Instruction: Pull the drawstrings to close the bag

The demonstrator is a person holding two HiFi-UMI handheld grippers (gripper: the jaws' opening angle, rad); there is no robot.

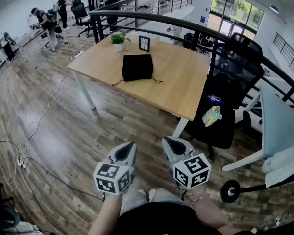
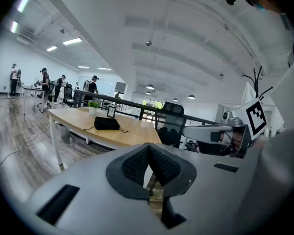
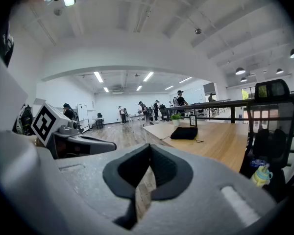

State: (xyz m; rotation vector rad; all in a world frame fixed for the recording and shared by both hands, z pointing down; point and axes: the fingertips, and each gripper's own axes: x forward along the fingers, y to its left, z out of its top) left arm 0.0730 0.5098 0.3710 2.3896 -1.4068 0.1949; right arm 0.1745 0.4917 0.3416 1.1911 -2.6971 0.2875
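Observation:
A black drawstring bag lies on the far part of a wooden table, with thin black strings trailing off its near left and right corners. The bag also shows small in the left gripper view, and as a dark shape in the right gripper view. Both grippers are held low, close to the person's body, well short of the table. My left gripper is shut with nothing in it. My right gripper is shut and empty too.
A small potted plant and a framed card stand behind the bag. A black office chair with a yellow-green bottle on its seat stands right of the table. A curved black railing passes behind. Cables run across the wooden floor at left.

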